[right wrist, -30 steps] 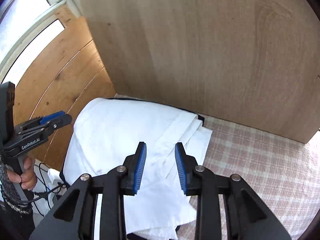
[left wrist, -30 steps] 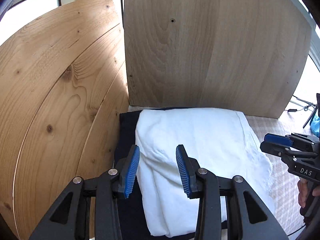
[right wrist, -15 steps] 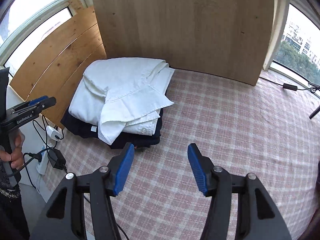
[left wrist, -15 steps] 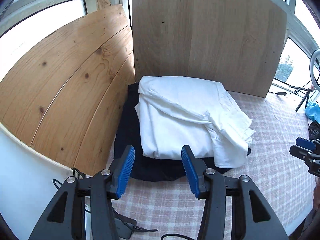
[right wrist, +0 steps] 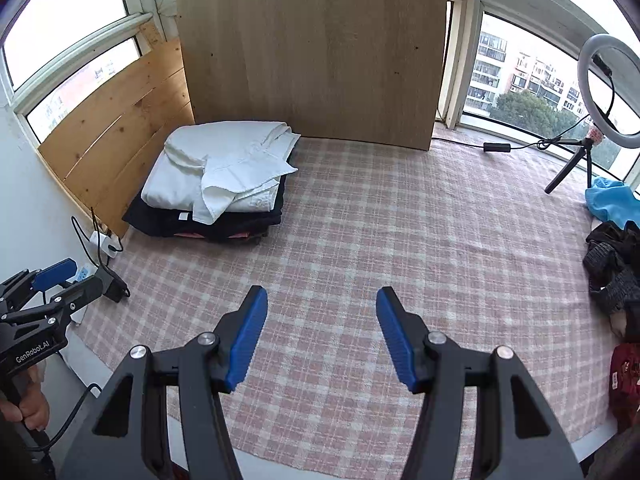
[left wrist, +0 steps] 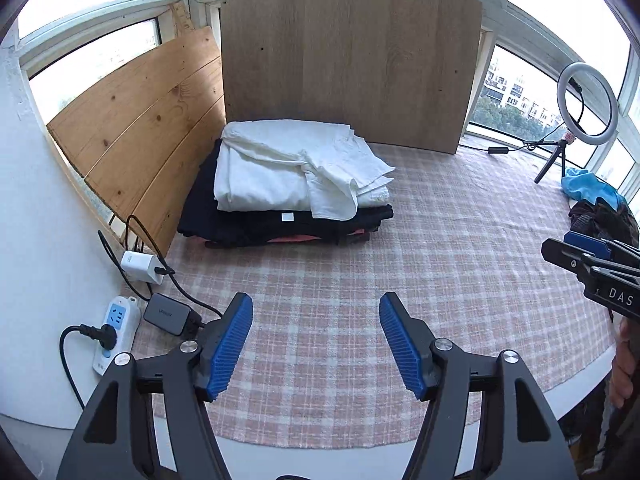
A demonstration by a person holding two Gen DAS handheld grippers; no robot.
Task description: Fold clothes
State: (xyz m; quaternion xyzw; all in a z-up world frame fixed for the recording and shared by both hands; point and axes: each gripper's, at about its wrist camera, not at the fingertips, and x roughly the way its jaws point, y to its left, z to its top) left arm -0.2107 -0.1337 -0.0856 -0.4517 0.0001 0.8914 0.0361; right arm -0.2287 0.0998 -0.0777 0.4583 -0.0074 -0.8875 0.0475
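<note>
Ahead of our claws lies the pink plaid tablecloth [right wrist: 360, 216]; far ahead-left, the folded white cotton shirt [left wrist: 296, 168] tops a dark stack. Left claw [left wrist: 316, 344] is opening, right claw [right wrist: 320, 336] spread, both empty. The shirt's loose flap could slide off, we judge. Readable: "DAS", "GenRobot.AI".

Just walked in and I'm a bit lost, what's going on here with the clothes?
A person is folding clothes with two handheld grippers. A folded white shirt tops the stack of dark garments on the checked cloth. The left gripper, jaws opening, and the open right gripper both hold nothing. Unfolded clothes lie heaped on the right.
</note>
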